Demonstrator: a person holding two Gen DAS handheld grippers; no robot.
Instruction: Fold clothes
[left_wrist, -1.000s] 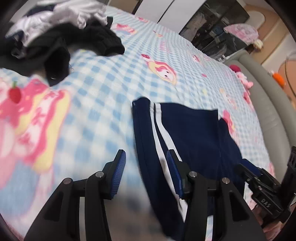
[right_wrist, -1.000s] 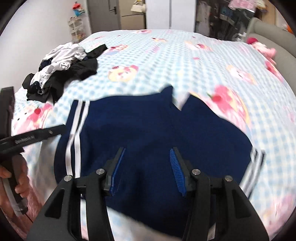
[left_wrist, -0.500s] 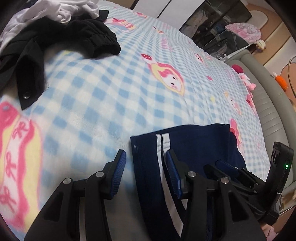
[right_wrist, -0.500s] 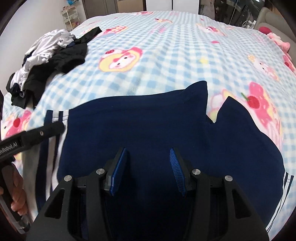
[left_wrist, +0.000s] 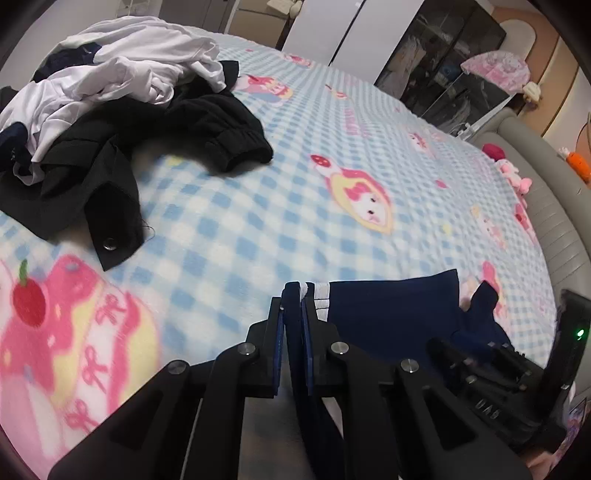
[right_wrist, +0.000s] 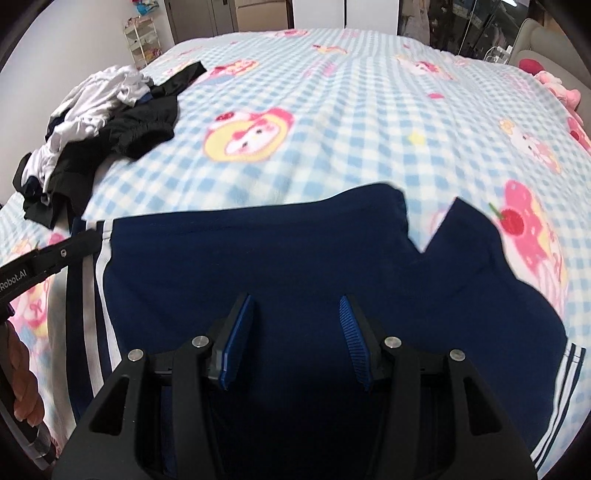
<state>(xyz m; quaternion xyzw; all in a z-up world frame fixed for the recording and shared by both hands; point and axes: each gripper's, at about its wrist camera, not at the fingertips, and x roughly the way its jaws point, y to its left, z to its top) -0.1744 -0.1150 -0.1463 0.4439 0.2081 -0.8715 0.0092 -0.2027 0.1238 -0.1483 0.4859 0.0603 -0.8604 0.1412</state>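
Note:
Navy shorts (right_wrist: 258, 266) with white side stripes lie spread flat on the checked blanket. In the left wrist view my left gripper (left_wrist: 293, 321) has its jaws closing, and the pads pinch the striped corner of the shorts (left_wrist: 391, 306). The same gripper's black finger (right_wrist: 66, 251) shows at the shorts' left edge in the right wrist view. My right gripper (right_wrist: 293, 332) hovers open over the middle of the shorts, with nothing pinched between its blue pads. Its black body (left_wrist: 480, 373) shows at the lower right of the left wrist view.
A heap of white and black clothes (left_wrist: 110, 110) lies at the far left of the bed (right_wrist: 103, 122). The blue-checked cartoon blanket (left_wrist: 295, 166) covers the bed. A grey padded bed edge (left_wrist: 546, 221) with pink plush toys (left_wrist: 513, 177) runs along the right. A person's hand (right_wrist: 22, 369) holds the left gripper.
The left gripper's jaws went from wide apart beside the striped edge to pinched on it. The right gripper came down closer over the shorts, its jaws unchanged.

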